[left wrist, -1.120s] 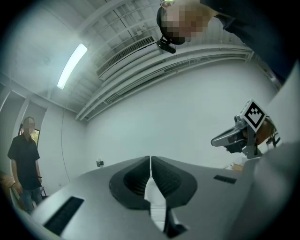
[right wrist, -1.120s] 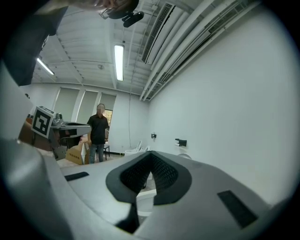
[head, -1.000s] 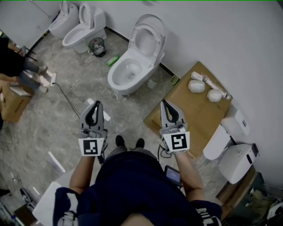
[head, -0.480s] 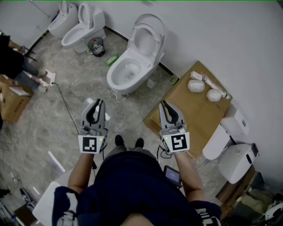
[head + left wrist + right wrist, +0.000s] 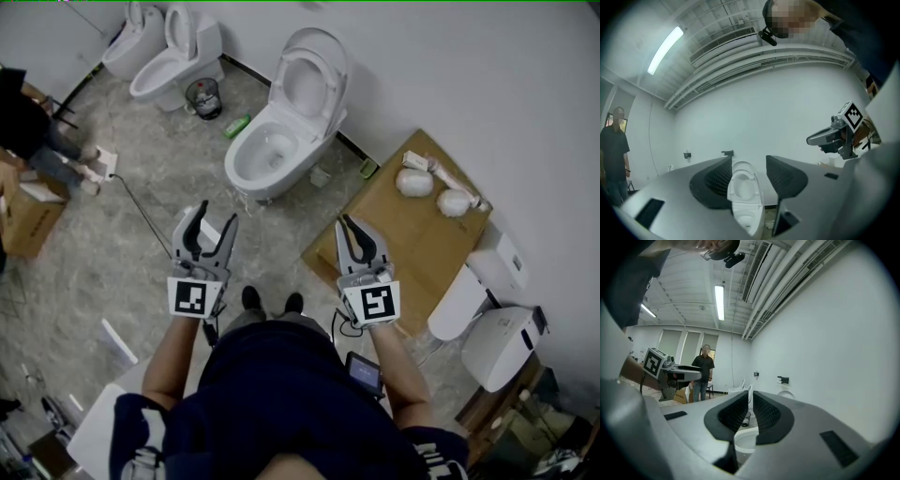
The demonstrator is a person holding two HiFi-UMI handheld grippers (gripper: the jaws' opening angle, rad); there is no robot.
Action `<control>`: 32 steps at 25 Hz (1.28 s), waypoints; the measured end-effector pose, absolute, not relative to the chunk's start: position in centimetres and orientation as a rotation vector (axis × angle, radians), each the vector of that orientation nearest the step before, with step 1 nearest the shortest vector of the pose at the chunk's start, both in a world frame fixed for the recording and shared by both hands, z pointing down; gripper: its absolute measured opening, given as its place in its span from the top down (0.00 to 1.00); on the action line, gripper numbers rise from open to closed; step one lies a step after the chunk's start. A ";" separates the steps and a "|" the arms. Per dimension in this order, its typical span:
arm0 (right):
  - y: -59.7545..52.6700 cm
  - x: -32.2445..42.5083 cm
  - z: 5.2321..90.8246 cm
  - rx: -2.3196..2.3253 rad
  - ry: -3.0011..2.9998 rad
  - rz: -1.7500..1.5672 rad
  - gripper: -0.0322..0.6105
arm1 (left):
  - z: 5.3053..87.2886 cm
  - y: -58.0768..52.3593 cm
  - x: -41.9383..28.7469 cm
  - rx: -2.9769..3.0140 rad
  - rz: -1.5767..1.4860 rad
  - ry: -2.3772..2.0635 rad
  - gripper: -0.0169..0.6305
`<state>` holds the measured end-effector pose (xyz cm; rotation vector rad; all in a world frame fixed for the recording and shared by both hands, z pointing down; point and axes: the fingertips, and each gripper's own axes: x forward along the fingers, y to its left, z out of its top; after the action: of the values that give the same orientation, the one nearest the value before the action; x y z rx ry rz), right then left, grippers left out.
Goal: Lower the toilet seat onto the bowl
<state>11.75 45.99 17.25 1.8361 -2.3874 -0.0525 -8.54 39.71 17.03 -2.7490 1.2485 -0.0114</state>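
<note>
A white toilet (image 5: 272,150) stands against the wall ahead of me, its seat and lid (image 5: 314,80) raised upright against the tank. My left gripper (image 5: 216,217) is held level well short of the bowl; its jaws have just been opening and stand open with nothing between them. In the left gripper view the toilet's raised seat (image 5: 742,183) shows far off through the gap of the left gripper (image 5: 749,176). My right gripper (image 5: 346,224) hangs shut and empty beside it, also apart from the toilet. The bowl rim (image 5: 746,440) shows beyond the right gripper (image 5: 751,405).
Two more toilets (image 5: 164,66), a black bin (image 5: 206,98) and a green bottle (image 5: 238,127) are at the back left. Flat cardboard (image 5: 422,234) with white bundles lies at the right, white fixtures (image 5: 497,342) beyond it. A person (image 5: 28,141) stands at the left by a box (image 5: 28,220).
My left gripper's jaws have gone from shut to open, and the gripper has shifted slightly. The right gripper has kept still. The person at the left has edged further out of view.
</note>
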 end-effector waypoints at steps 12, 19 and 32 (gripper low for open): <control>46.0 12.7 17.8 1.815 -2.397 -0.037 0.88 | 16.9 38.5 -7.5 -2.750 0.021 1.277 0.47; 46.1 14.4 18.2 1.807 -2.410 -0.039 0.88 | 17.5 36.7 -6.1 -2.765 -0.018 1.301 0.46; 45.0 17.9 19.6 1.817 -2.382 -0.026 0.88 | 18.6 31.7 -1.2 -2.849 0.014 1.255 0.47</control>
<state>17.92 45.00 19.60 1.8173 -2.3823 -0.0262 -1.18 31.74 18.64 -2.8488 1.2550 0.0136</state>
